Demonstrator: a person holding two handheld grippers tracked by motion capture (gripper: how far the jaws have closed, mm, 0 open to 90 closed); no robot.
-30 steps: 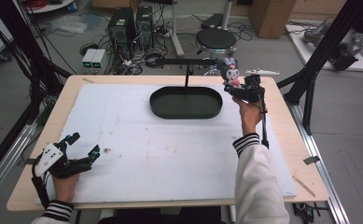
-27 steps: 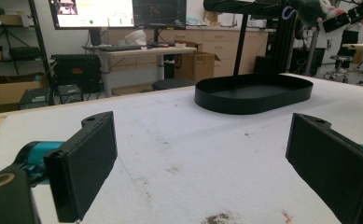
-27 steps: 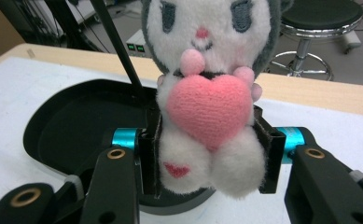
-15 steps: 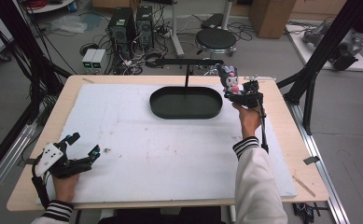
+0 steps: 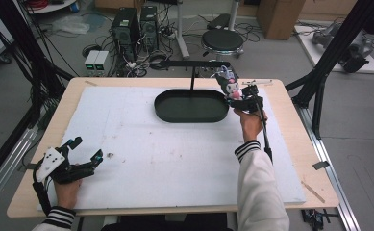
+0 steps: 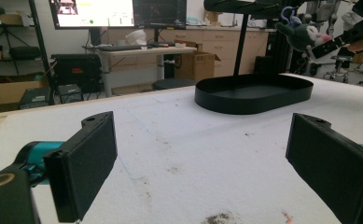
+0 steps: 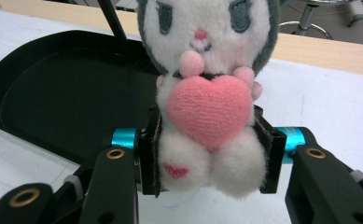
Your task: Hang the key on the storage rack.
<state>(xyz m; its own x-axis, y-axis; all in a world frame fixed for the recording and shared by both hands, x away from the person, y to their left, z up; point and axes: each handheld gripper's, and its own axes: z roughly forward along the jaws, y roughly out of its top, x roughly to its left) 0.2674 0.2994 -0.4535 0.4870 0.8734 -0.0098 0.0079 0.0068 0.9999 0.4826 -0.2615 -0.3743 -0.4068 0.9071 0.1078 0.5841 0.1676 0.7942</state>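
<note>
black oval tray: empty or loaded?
Empty. The black oval tray shows a bare floor in the high view, and the grey-and-white plush toy with a pink heart sits clamped in the right gripper beside the tray.

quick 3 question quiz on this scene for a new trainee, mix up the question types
1. True or false: the right tongs are shut on the plush toy.
2. Multiple choice: where is the plush toy relative to the black oval tray? A) lying inside the tray B) held in the air by the tray's right end C) on the white mat near the left tongs
3. Fill in: the jaws of the left tongs stand ____ with nothing between them.

Key:
1. True; the jaws press on both sides of its lower body.
2. B
3. open
</note>
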